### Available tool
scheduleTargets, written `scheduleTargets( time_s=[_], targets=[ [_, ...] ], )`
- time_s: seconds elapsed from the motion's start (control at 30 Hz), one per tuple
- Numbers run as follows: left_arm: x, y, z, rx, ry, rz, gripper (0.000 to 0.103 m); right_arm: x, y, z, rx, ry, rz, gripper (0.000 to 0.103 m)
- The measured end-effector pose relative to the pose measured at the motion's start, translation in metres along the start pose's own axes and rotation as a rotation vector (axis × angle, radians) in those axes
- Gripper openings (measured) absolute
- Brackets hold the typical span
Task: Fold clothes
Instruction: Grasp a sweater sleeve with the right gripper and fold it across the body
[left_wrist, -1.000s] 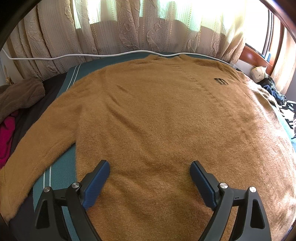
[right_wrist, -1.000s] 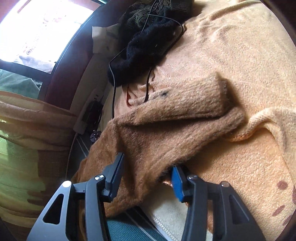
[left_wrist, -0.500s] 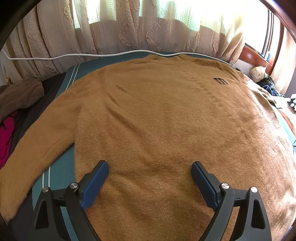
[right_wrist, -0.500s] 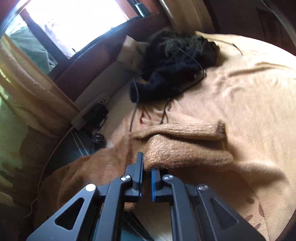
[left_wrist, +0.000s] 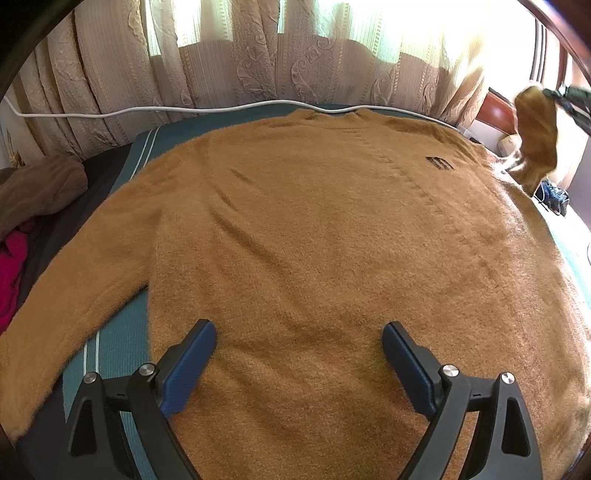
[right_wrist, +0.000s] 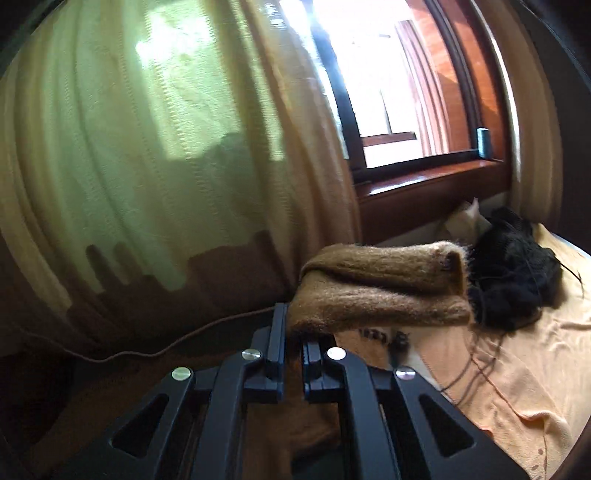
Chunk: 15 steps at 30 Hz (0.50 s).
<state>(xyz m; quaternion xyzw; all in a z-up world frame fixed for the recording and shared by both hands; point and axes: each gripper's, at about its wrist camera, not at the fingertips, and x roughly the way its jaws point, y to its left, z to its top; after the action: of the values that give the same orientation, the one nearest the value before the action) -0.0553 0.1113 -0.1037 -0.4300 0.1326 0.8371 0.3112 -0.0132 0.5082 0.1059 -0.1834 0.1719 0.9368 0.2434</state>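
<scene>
Right tool (right_wrist: 293, 345) clamped on sleeve cuff (right_wrist: 384, 291), lifted for folding inward; left tool (left_wrist: 299, 360) spread wide above sweater (left_wrist: 314, 240) hem.

A teal striped bed (left_wrist: 125, 332) carries the spread brown sweater (left_wrist: 314, 240) and black clothing (right_wrist: 517, 273).

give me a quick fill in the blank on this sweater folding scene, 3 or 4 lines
1. The right gripper is shut on the sweater's ____, lifting it off the bed.
2. The left gripper hovers over the sweater with its jaws ____.
3. The small dark logo sits on the sweater's ____.
4. Beyond the lifted sleeve lies a garment coloured ____.

Missing words: sleeve; open; chest; black
</scene>
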Motion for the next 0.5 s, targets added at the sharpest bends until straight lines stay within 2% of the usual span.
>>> scheduleTargets(
  time_s=[0.2,0.37,0.5],
  targets=[
    [-0.002,0.004,0.000,-0.024,-0.009,-0.017,0.094,0.023,0.097,-0.023,-0.166,0.072,0.164,0.007],
    [-0.003,0.008,0.000,-0.044,-0.016,-0.034,0.094,0.044,0.172,-0.089,-0.417,0.225,0.314,0.009],
    [-0.004,0.009,0.000,-0.049,-0.019,-0.042,0.094,0.056,0.168,-0.119,-0.391,0.339,0.352,0.030]
  ],
)
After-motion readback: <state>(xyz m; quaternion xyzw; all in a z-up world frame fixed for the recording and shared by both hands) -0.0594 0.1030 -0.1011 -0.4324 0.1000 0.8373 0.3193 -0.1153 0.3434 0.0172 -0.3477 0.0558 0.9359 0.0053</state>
